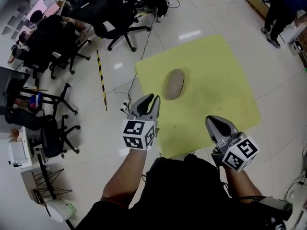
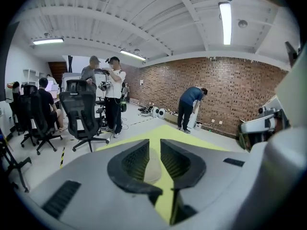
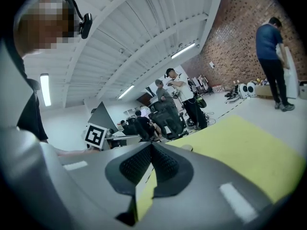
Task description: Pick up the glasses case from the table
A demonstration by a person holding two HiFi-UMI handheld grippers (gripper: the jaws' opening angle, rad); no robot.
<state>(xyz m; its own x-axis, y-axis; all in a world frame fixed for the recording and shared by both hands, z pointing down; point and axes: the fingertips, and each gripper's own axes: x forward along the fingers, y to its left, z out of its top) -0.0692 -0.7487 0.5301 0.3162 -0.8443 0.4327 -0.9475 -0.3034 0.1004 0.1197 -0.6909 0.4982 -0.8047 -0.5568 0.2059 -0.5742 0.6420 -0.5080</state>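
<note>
Looking steeply down, we saw the glasses case (image 1: 174,84), a grey-beige oval, lying on the yellow table (image 1: 216,66), a little left of the table's middle and well inside its edges. We held the left gripper (image 1: 153,98) just inside the table's left edge, its tips pointing toward the case and apart from it. In the left gripper view its jaws stood a narrow way apart with nothing pinched, and the case (image 2: 152,166) showed through the gap, farther out on the table. We held the right gripper (image 1: 211,120) over the table's near edge, well apart from the case; in the right gripper view its jaws were pressed together at the tips and held nothing. On the floor (image 1: 96,143) off the table's left side ran a strip of black-and-yellow tape (image 1: 101,78), and black office chairs (image 1: 120,23) stood beyond the table's far left corner. A person (image 1: 283,8) stood past the table's far right corner, and a brick wall (image 2: 230,90) rose beyond the table's far side
</note>
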